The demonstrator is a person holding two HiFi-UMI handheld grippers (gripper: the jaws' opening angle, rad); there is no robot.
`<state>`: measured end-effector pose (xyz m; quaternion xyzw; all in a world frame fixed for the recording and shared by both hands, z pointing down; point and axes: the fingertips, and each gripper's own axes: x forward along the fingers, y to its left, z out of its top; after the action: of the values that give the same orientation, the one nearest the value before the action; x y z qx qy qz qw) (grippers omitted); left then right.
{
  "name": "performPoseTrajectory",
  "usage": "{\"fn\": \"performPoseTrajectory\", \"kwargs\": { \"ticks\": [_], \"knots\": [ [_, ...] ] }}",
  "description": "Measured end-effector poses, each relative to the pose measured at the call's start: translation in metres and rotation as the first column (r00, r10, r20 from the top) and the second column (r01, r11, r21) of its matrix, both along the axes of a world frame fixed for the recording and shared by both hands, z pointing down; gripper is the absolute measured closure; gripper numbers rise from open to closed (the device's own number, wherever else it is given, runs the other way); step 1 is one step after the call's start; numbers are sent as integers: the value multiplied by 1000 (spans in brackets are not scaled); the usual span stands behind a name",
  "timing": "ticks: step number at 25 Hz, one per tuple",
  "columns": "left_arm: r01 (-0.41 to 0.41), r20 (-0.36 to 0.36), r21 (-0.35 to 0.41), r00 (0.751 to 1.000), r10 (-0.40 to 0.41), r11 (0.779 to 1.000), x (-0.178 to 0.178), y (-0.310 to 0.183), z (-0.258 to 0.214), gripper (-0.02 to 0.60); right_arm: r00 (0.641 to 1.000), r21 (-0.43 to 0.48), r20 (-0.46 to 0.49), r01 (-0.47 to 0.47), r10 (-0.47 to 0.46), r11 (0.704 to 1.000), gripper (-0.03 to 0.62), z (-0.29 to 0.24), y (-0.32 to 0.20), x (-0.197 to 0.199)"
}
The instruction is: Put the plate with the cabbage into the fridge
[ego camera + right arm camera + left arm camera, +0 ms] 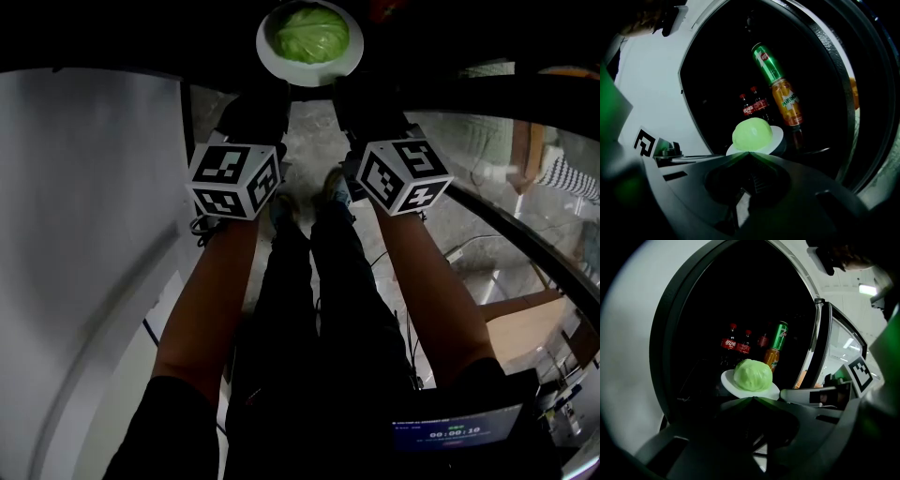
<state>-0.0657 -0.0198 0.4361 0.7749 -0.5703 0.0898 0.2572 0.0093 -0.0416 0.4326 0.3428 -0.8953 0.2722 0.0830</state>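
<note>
At the mouth of the fridge [717, 305], left gripper [752, 398] and right gripper [749, 153] clamp the plate [265, 49] at 7 and 5 o'clock; any tilt could roll the cabbage [310, 34] off.

Pale green cabbage [311, 34] on a white plate [309, 81].
Marker cubes [234, 178] carry black-and-white square patterns; cola bottles [729, 343] wear red caps and labels; the can [767, 63] is green, the soda bottle [786, 105] orange.
</note>
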Motion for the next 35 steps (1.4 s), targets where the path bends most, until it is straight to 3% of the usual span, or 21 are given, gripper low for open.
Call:
{"fn": "performPoseTrajectory", "kwargs": {
  "ticks": [16, 35],
  "knots": [
    [50, -15, -89, 999, -52, 995, -7, -22, 1, 578, 1000, 8, 16, 26, -27, 1000, 589, -8, -34, -15],
    [83, -36, -113, 996, -88, 990, -15, -33, 2, 578, 1000, 14, -25, 1, 0, 1000, 589, 0, -35, -5]
  ]
}}
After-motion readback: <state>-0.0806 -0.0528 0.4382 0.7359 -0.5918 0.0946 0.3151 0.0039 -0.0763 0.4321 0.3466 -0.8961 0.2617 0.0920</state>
